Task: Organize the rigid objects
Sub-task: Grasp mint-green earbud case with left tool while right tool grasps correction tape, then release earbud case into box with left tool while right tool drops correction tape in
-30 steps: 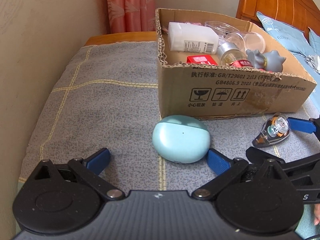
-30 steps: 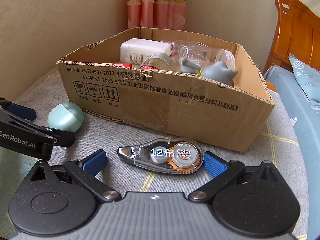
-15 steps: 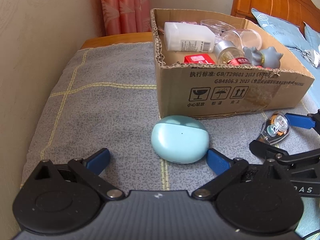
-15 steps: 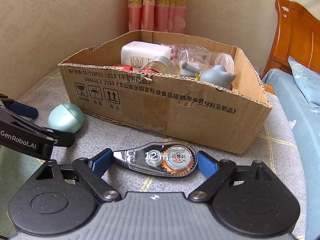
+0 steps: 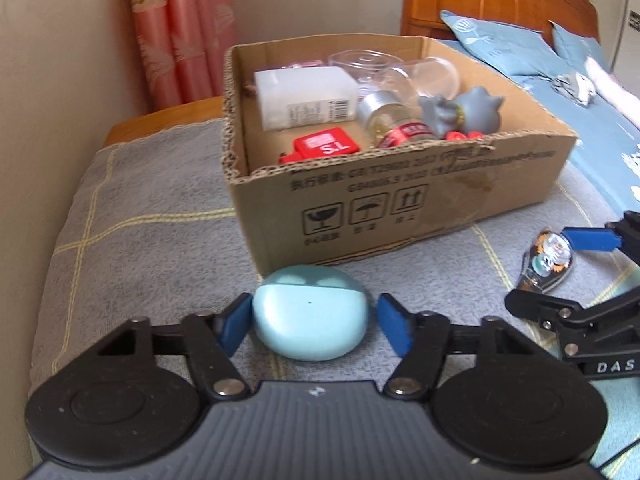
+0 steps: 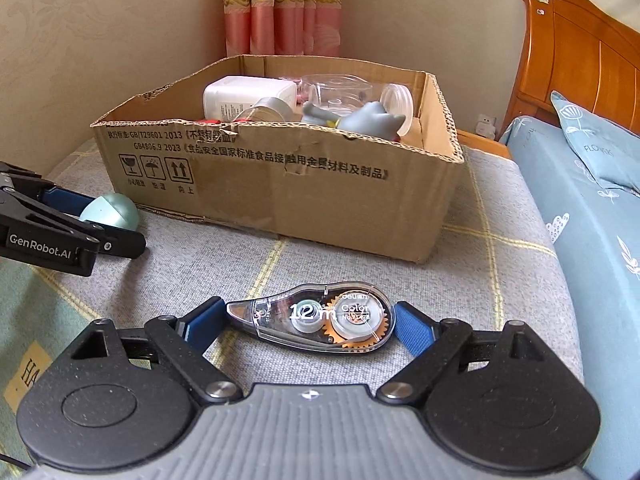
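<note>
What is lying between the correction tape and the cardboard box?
Nothing: in the right wrist view only bare grey blanket separates the correction tape from the cardboard box.
</note>
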Available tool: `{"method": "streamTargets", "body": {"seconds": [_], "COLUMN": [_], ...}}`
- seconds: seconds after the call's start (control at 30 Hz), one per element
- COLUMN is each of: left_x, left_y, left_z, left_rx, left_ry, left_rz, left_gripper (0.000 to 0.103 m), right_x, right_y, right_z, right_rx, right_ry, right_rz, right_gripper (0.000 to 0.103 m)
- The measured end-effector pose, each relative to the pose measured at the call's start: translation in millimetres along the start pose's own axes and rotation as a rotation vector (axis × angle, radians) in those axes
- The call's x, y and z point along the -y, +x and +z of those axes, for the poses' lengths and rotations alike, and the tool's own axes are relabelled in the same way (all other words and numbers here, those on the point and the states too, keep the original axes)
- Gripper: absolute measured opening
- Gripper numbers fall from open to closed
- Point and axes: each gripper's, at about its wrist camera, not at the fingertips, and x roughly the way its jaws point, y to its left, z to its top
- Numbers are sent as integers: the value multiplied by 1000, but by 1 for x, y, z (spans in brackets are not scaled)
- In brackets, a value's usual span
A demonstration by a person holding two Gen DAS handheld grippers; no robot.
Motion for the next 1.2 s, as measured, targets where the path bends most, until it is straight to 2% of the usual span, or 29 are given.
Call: {"method": "streamTargets", "body": {"seconds": [0.3, 0.63, 1.0, 1.2], "left_x": [0, 0, 13, 23], "left_y": [-1, -3, -27, -45], "left_z": [-1, 0, -2, 3], "left_rx": [-7, -29, -66, -48], "left_ry": [36, 45, 67, 101], "left_rz": [-9, -26, -77, -84], "left_gripper": [64, 60, 60, 60], "right_x": [2, -2, 10, 12], "right_y": [-1, -2, -33, -49], "right_z": [-1, 2, 6, 12], "right_rx": [-4, -15, -14, 8], "right_ry": [-4, -40, -56, -100], "right_rz": [-1, -12, 43, 53], "right_gripper": [93, 93, 93, 93]}}
